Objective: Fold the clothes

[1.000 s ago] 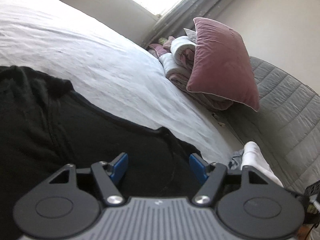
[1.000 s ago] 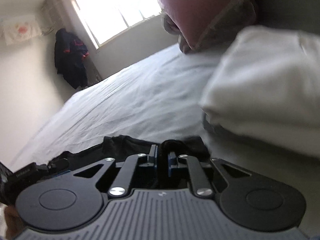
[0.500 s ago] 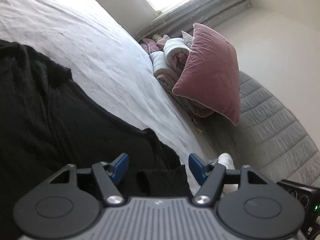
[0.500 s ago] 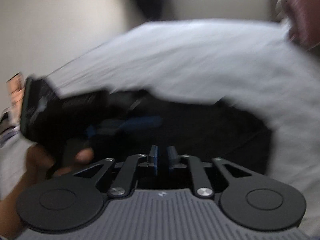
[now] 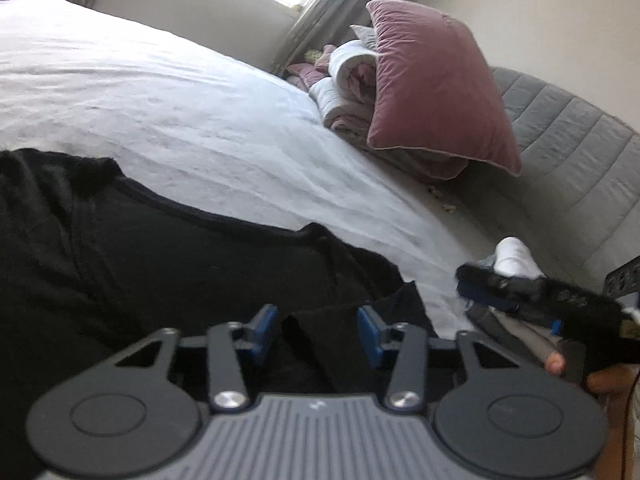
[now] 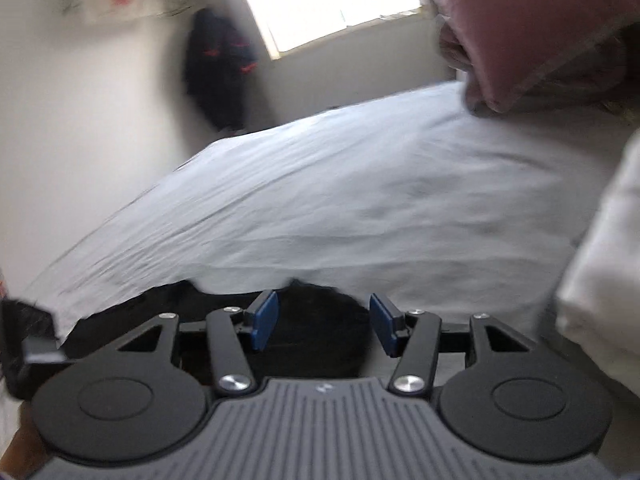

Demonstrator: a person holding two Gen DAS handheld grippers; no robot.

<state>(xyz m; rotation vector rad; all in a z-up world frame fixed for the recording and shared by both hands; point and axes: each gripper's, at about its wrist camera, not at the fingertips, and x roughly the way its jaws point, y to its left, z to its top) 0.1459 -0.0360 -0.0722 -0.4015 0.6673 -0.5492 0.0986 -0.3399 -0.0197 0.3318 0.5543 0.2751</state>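
A black garment [image 5: 168, 264] lies spread on the white bed sheet [image 5: 180, 112], filling the near left of the left wrist view. My left gripper [image 5: 318, 334] hovers low over its near edge; its jaws are closing and a raised fold of the black cloth sits between the pads, which stand apart from it. My right gripper [image 6: 324, 322] is over another edge of the black garment [image 6: 320, 320]. Its jaws are opening, with cloth below the gap and nothing pinched. In the left wrist view, a hand holds the right gripper [image 5: 480, 286] at the right.
A pink pillow [image 5: 436, 96] leans on rolled bedding [image 5: 344, 92] by a grey quilted headboard [image 5: 568, 160]. Folded white cloth [image 6: 600, 300] lies close on the right. Dark clothes [image 6: 218, 68] hang on the far wall beside the window.
The left jaws have drawn closer together around the cloth fold. The right jaws, shut a second ago, now stand apart. The right gripper swung left and back, and now shows in the left view.
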